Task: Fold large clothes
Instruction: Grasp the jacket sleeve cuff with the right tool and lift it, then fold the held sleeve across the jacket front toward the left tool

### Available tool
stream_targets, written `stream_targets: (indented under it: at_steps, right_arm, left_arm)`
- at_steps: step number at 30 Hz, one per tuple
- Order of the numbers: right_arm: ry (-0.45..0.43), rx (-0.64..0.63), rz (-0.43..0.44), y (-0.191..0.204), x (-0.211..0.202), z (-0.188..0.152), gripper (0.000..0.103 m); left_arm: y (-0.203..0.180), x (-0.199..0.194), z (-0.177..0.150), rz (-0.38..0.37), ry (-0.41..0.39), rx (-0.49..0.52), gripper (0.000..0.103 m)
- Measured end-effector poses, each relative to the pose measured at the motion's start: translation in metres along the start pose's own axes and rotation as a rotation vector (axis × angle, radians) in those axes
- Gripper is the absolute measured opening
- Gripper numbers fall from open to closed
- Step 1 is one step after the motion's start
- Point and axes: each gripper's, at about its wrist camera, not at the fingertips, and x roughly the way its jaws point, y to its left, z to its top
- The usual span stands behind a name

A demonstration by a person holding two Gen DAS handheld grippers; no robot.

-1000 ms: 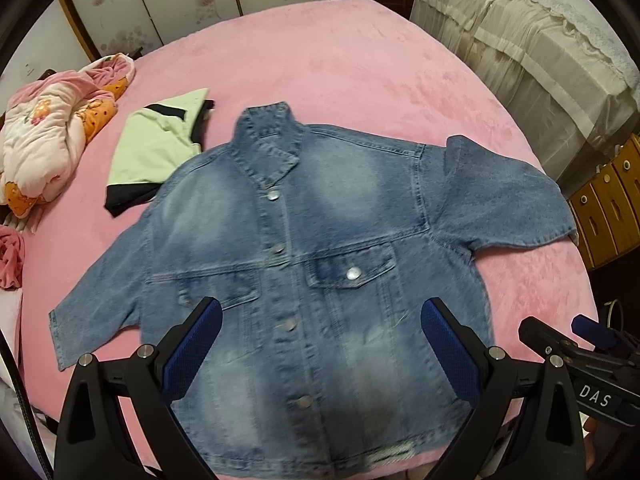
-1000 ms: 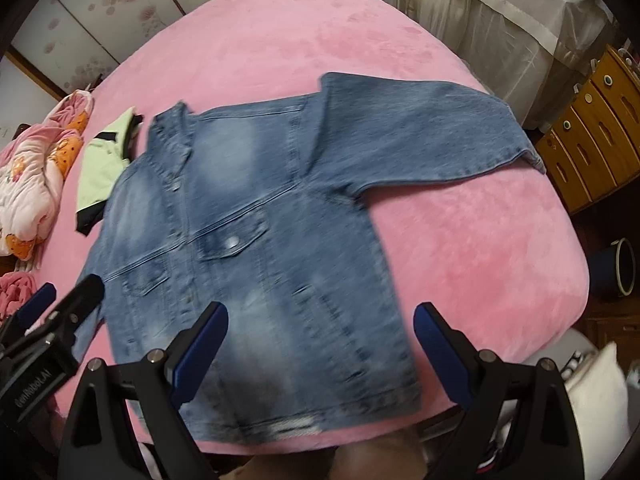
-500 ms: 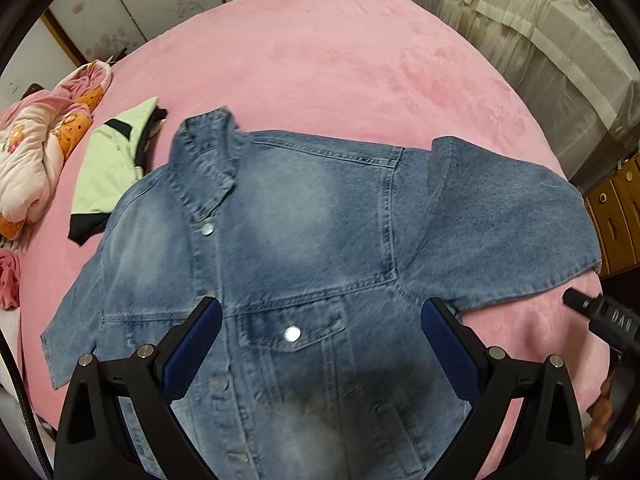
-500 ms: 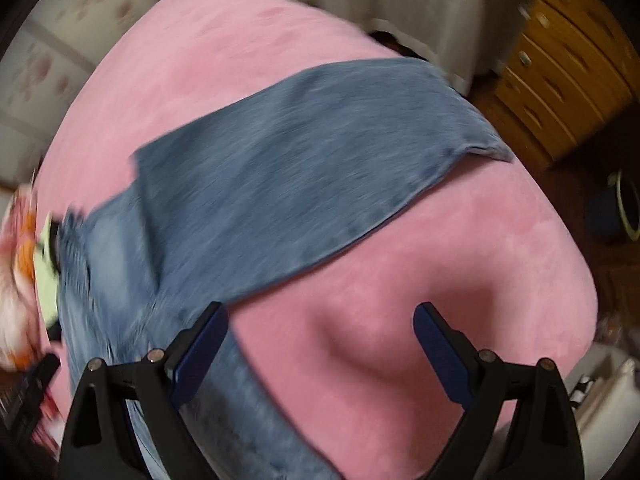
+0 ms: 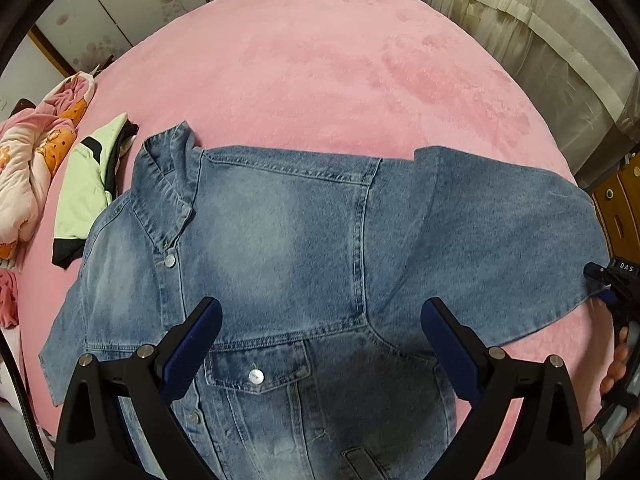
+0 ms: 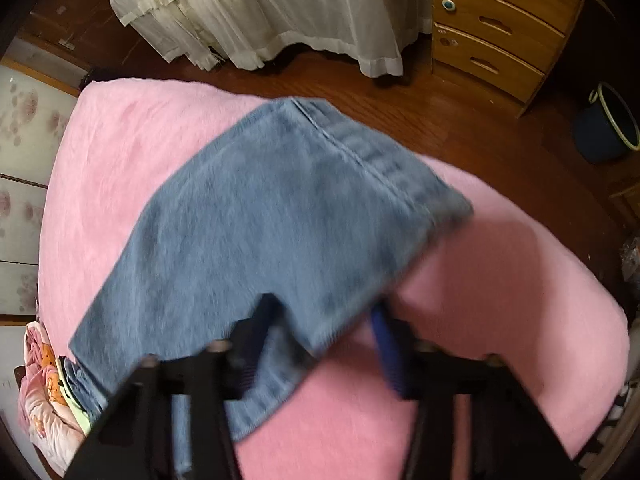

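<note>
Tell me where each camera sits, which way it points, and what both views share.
Left wrist: above the denim jacket, facing across the pink bed; left gripper open, person's fingers at right edge.
Right wrist: low over the jacket's sleeve, facing the wooden drawers; right gripper straddles the sleeve's edge, blurred.
Shared: jacket, bed, white curtain, floral bedding.

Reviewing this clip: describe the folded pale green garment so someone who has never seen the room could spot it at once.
Start at the pink bed cover that fills the left wrist view, then find the denim jacket spread across it. Just past the jacket's collar, toward the left edge, lies the pale green garment. Its black trim separates it from the pink floral bundle beside it.
</note>
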Motion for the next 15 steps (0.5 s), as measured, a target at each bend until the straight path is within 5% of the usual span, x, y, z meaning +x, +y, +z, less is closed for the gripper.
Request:
stream_targets:
  at_steps: [1, 7, 10, 15]
  right_arm:
    - [-0.019, -0.017, -0.002, 0.005, -0.001, 0.002, 0.012]
    - [-0.287, -0.273, -0.031, 0.068, -0.057, -0.02, 0.008]
    - [-0.381, -0.491, 0.055, 0.127, -0.091, -0.053, 0.007]
    - [-0.389, -0.835, 0.27, 0.221, -0.119, -0.138, 0.007]
  left_arm:
    - [0.001, 0.0, 0.001, 0.002, -0.002, -0.002, 0.099]
    - [0.025, -0.01, -0.003, 0.014, -0.003, -0.058, 0.099]
    - [0.053, -0.019, -0.013, 0.031, -0.013, -0.109, 0.099]
    - [0.123, -0.035, -0.035, 0.087, -0.033, -0.248, 0.099]
